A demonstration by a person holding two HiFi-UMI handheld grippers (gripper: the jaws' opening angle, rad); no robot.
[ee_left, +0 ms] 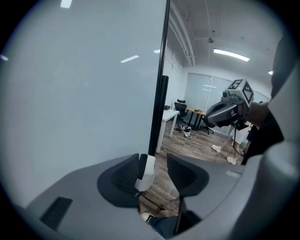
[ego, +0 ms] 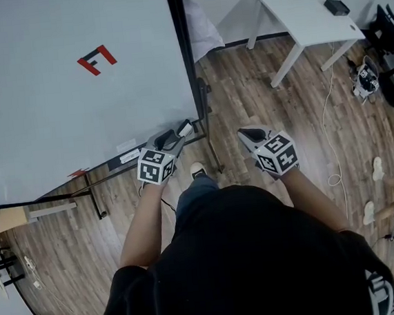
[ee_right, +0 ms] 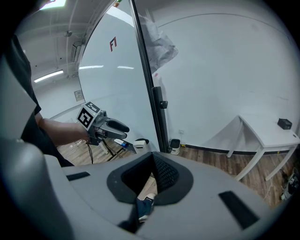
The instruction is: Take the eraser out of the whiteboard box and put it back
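The white eraser (ego: 184,127) with a dark face sits at the lower right corner of the whiteboard (ego: 74,110), by its black frame. My left gripper (ego: 174,136) points at it, jaws apart. In the left gripper view the eraser (ee_left: 146,171) shows between the jaws of the left gripper (ee_left: 154,161), close beside the left pad, with bare floor between it and the right pad. The right gripper view shows the eraser (ee_right: 139,144) just past the tips of the left gripper (ee_right: 123,130). My right gripper (ego: 244,133) hangs to the right, its tips together on nothing (ee_right: 151,157).
The whiteboard's tray (ego: 129,156) runs along its lower edge, a blue marker (ee_right: 119,143) lying on it. The stand's black post and foot (ego: 212,152) reach toward my shoe (ego: 197,169). A white table (ego: 308,11) stands at the back right, with a cable (ego: 328,120) on the wooden floor.
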